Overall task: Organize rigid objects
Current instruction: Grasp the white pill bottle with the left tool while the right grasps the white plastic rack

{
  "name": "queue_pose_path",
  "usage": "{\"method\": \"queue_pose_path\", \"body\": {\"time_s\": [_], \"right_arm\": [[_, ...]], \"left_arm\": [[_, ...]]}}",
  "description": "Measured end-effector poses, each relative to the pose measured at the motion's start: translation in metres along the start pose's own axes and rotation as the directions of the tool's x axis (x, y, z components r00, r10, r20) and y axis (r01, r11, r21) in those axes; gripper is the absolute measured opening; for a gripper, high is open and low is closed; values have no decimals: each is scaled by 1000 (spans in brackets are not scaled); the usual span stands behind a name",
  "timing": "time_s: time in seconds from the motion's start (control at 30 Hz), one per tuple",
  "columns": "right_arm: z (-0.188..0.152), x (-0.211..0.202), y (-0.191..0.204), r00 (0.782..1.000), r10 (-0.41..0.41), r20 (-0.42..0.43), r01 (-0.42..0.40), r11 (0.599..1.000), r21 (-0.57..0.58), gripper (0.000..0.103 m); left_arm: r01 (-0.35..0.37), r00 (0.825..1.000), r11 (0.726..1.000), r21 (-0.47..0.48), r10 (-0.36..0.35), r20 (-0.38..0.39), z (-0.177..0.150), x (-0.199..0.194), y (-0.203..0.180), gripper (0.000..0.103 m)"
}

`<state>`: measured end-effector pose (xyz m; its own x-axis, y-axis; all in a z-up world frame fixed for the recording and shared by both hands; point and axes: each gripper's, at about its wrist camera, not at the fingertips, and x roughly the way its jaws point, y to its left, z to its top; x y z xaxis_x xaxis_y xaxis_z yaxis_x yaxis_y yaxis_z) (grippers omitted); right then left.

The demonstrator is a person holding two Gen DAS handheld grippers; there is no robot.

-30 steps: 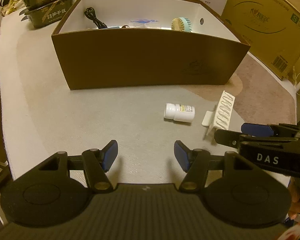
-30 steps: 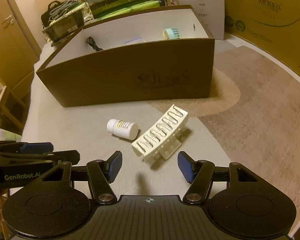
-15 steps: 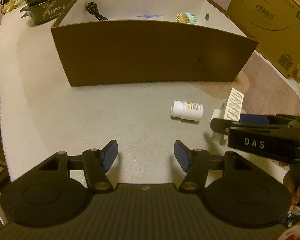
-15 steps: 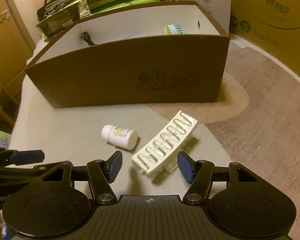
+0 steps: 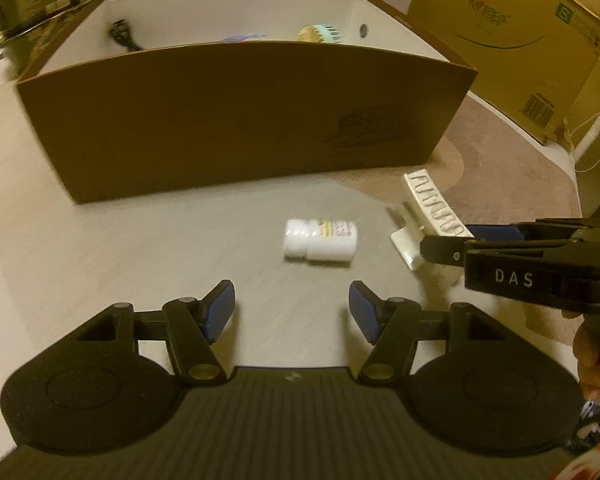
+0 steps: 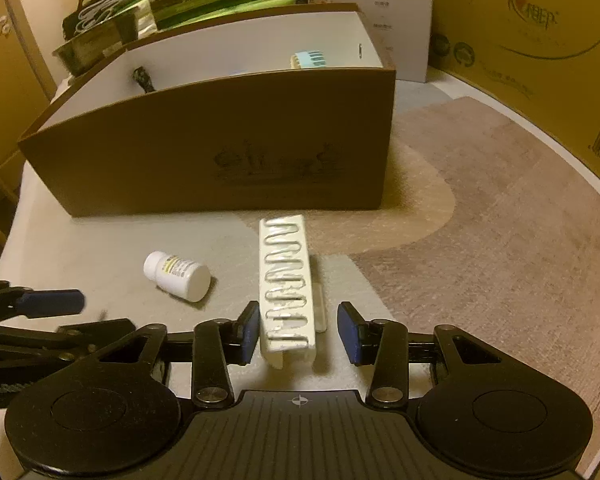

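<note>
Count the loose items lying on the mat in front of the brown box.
2. The white pill bottle lies on its side to the left. The white slotted rack lies right of it, its near end between the right claw's closing jaws. The box may hide others.

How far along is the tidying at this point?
Done: a black cable and a teal fan already lie in the brown box. In hand: the right gripper is closing around the white slotted rack, not yet pressing it. Left: the white pill bottle lies on the mat ahead of the open left gripper.
</note>
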<state>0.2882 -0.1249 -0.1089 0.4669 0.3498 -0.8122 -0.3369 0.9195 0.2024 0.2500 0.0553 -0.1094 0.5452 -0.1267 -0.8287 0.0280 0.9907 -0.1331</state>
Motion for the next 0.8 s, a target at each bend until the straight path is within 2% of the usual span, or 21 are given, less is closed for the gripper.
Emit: {"method": "queue_pose_path", "body": {"time_s": [0.5, 0.7, 0.8], "right_arm": [[0, 5, -6, 1000, 17, 4, -17, 1000, -12, 43], [1, 8, -4, 1000, 22, 5, -22, 999, -30, 43], [0, 10, -2, 999, 43, 1, -43, 998, -38, 43]], "left_arm": [[4, 999, 997, 75, -8, 53, 19, 38, -14, 61], [-14, 998, 994, 109, 7, 60, 16, 43, -15, 45], [-16, 998, 995, 95, 10, 64, 14, 41, -10, 44]]}}
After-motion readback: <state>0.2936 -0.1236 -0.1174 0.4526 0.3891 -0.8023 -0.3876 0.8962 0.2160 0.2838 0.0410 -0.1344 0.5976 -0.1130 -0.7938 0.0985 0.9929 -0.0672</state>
